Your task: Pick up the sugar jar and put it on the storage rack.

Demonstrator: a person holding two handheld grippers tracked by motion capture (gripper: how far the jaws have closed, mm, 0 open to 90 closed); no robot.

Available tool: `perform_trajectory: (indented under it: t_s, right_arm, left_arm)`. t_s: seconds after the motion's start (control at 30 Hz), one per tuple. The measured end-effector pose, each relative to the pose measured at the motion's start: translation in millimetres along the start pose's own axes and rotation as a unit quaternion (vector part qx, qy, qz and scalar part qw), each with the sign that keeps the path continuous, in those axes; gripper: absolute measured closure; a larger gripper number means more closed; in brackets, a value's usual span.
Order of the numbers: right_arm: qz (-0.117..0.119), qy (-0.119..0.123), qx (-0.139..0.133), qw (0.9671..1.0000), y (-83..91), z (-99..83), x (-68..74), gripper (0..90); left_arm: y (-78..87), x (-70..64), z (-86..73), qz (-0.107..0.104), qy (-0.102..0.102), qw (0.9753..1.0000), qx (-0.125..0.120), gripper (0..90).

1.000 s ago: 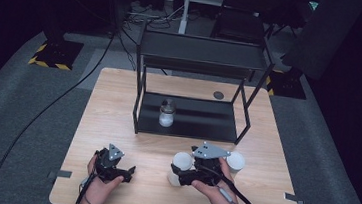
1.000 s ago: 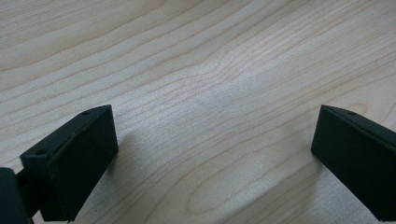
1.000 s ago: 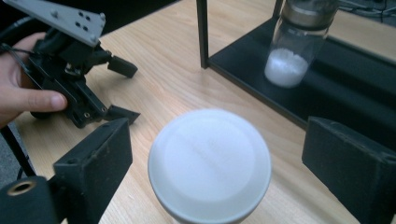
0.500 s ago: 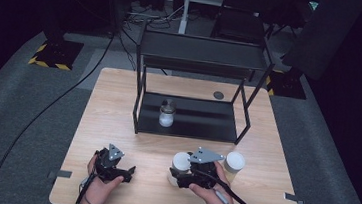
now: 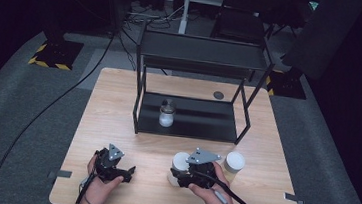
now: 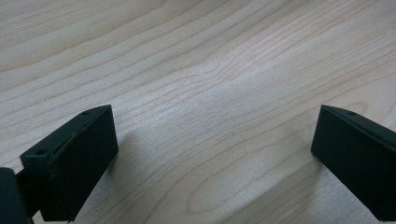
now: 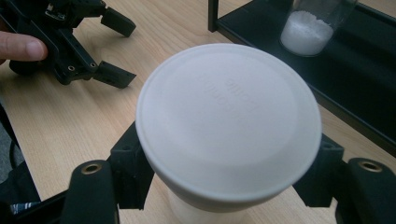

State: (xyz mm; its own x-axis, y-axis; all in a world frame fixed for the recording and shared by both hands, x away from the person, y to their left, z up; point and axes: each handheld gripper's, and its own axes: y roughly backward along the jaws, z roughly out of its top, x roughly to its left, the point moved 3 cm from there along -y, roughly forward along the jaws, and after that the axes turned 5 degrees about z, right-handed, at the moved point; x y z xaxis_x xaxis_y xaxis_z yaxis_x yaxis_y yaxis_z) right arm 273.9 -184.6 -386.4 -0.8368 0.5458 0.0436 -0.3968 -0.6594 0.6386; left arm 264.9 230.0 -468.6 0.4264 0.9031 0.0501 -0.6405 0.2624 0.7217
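— What is changing near the table's [image 5: 118, 106] front edge?
— Our right tool [image 5: 185, 174] is drawing the white lidded plastic cup [image 7: 229, 126], clamped, away from its twin [image 5: 234, 163].
— And our left tool [image 5: 121, 170]?
— Resting apart, empty.

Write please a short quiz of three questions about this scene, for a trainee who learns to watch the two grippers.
1. True or false: the left gripper holds a white-lidded container.
2. What stands on the lower shelf of the black metal rack?
A) a clear glass jar of white powder
B) a red mug
C) a steel spoon
3. Fill in: the right gripper has its jaws on either side of the round ____-lidded container.

Key:
1. False: its jaws stand open over the bare light wooden table.
2. A, the clear glass jar.
3. white
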Motion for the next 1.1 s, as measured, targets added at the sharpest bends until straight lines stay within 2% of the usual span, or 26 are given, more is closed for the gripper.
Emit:
perform_trajectory:
  t_s: [0.33, 0.83, 1.1]
  right_arm:
    - [0.002, 0.005, 0.002, 1.0, 4.0, 4.9, -1.0, 33.8]
    - [0.002, 0.014, -0.01, 0.9998, 30.6, 30.3, -10.1, 33.8]
    - [0.006, 0.009, -0.021, 0.9997, 43.1, 46.5, -19.8, 33.8]
  left_arm:
    - [0.0, 0.0, 0.0, 0.0, 0.0, 1.0, 0.0, 0.6]
    - [0.0, 0.1, 0.0, 0.0, 0.0, 1.0, 0.0, 0.6]
    - [0.0, 0.2, 0.0, 0.0, 0.0, 1.0, 0.0, 0.6]
